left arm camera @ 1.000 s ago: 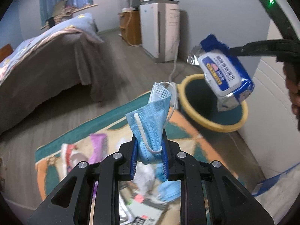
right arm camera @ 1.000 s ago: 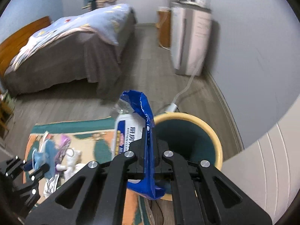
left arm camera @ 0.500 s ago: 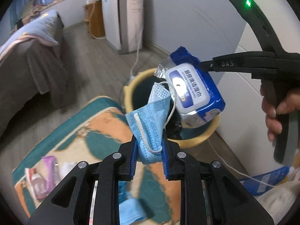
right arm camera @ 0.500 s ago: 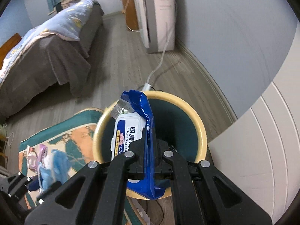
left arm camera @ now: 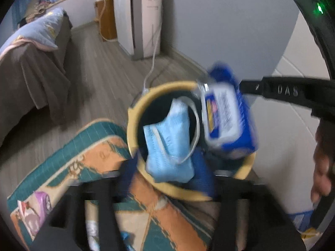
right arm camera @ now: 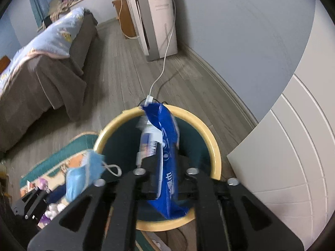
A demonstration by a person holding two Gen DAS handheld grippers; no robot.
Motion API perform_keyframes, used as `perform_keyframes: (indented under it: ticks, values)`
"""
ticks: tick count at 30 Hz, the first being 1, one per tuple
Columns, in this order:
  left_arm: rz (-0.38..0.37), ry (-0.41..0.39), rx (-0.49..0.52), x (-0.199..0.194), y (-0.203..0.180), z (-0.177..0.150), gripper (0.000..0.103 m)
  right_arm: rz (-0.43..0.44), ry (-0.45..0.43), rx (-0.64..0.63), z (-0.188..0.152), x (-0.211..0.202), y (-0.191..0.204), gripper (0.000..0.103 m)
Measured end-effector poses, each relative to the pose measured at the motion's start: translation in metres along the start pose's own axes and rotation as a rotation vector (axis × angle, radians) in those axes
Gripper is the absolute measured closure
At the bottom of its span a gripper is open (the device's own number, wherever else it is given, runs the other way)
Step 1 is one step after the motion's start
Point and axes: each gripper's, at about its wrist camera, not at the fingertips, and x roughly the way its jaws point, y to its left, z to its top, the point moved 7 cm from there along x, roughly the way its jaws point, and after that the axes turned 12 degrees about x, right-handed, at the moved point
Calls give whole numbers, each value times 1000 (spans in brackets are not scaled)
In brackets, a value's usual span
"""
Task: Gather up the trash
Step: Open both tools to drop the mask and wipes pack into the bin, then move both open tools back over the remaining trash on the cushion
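A round bin with a yellow rim and dark teal inner wall is located on the wooden floor, at the corner of a teal-and-orange patterned rug.

A blue and white wipes pack is positioned above the bin opening. In the right wrist view it is seen edge-on, its long axis running away from the camera across the bin mouth. White Chinese characters are printed on its blue side; its label is too blurred to be read. The letters "DAS" are marked on the right tool. Its jaws have just been opening, with the pack between them; the pads no longer clamp it.

A crumpled light-blue face mask, with a white ear loop, is located over the near rim of the bin, long axis roughly upright. The left tool has just been opening; its blue pads stand apart on either side of the mask, which is released.
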Motion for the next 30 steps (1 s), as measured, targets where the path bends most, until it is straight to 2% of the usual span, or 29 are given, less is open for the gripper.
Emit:
perform_keyframes:
  ticks: [1, 3, 4, 5, 7, 10, 12, 18, 25, 30]
  values:
    - [3, -21, -5, -3, 1, 2, 25, 6, -5, 0, 0, -1, 1, 49]
    - [6, -22, -14, -4, 5, 1, 22, 15, 1, -7, 0, -1, 5, 45]
    - [22, -8, -26, -4, 9, -3, 16, 17, 6, -9, -1, -1, 6, 40]
    - [34, -4, -34, -4, 13, -5, 15, 22, 9, -11, -2, -1, 8, 28]
    - [43, -4, -51, -9, 20, -11, 12, 47, 13, -11, -2, -2, 13, 14]
    - [69, 1, -64, -22, 32, -23, 10, 69, 9, -18, -3, -7, 22, 5]
    - [87, -5, -62, -35, 39, -31, 9, 71, 8, -34, -3, -8, 26, 6]
    - [205, -23, -9, -83, 69, -55, 7, 45, 18, -67, -10, -8, 39, 6]
    - [260, -21, -90, -129, 114, -95, 6, 41, 11, -136, -21, -17, 66, 6]
    - [309, 11, -143, -152, 147, -126, 6, 48, 23, -192, -36, -21, 93, 6]
